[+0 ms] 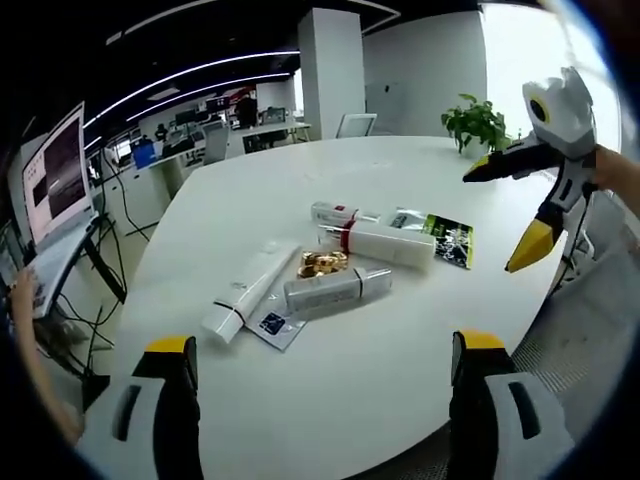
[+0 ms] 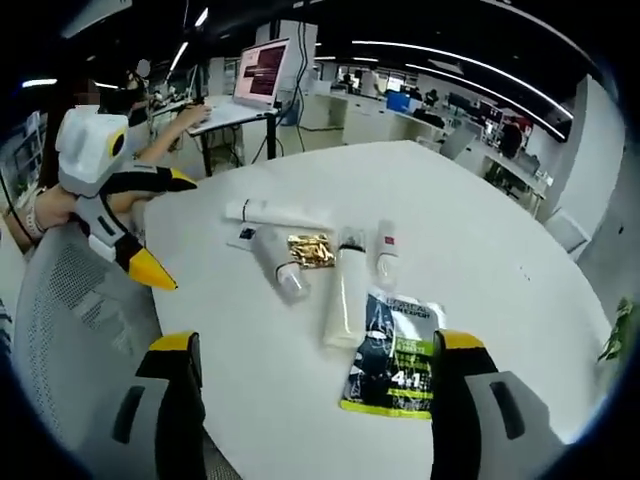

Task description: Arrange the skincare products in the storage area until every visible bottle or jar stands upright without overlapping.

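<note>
Here, in the left gripper view, the left claw (image 1: 325,375) sits low at the near edge of the white worktop (image 1: 400,330), jaws spread wide and holding nothing, pointing across at the products.

From left to right in that view:
- A white tube (image 1: 248,291) lies flat, slanting toward the near left.
- A small flat sachet (image 1: 275,325) lies beside the tube's lower end.
- A grey-white bottle (image 1: 337,290) lies on its side, its near end touching the sachet.
- A gold-coloured item (image 1: 322,263) sits between the tube and the bottles; too small to tell what it is.
- A white bottle with a red band (image 1: 377,243) lies on its side.
- A small clear bottle (image 1: 338,213) lies just behind it.
- A dark green printed pouch (image 1: 445,237) lies flat at the right end of the group.

None of the products stands upright.

Further right, the right claw (image 1: 510,215) hangs in the air above the worktop's right edge, tilted down toward the pouch, jaws wide apart and empty. A hand shows behind it.

A potted plant (image 1: 475,125) stands at the far right of the worktop. A grey mesh chair (image 1: 590,320) is at the near right.

In the right gripper view, the right claw (image 2: 312,375) is likewise wide, with the pouch (image 2: 395,355) just ahead of it.
</note>
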The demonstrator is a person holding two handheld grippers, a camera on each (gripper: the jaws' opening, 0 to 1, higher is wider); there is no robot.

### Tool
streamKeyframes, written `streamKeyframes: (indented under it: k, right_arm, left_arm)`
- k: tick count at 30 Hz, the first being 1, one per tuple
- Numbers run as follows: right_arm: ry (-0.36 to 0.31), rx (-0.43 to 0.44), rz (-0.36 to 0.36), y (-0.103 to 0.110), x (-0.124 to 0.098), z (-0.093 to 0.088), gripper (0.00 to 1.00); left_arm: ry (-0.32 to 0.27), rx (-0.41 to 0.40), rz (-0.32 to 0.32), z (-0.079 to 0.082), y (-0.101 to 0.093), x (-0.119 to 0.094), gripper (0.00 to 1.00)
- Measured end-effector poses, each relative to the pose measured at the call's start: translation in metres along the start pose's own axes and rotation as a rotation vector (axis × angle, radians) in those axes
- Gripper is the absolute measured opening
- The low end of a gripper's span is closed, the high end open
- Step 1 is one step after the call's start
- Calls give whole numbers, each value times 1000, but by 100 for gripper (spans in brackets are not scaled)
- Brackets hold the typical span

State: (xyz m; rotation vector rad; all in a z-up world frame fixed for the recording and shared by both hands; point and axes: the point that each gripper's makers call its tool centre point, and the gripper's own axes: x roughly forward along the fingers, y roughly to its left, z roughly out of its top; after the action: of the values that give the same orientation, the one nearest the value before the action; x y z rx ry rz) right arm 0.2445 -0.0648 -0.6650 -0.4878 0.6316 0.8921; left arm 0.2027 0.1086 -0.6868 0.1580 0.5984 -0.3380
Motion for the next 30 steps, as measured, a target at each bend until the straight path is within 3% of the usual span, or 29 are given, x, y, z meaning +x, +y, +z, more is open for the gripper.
streamKeyframes:
  k: [21,30]
  right_arm:
    - [143,-90,90,-20,41,12,65]
    - [234,-80,138,-21,61,0,54]
  left_arm:
    - [-5,-7,-9,0,-1,0,99]
    - [-14,-8,-12,1,-1,-1,99]
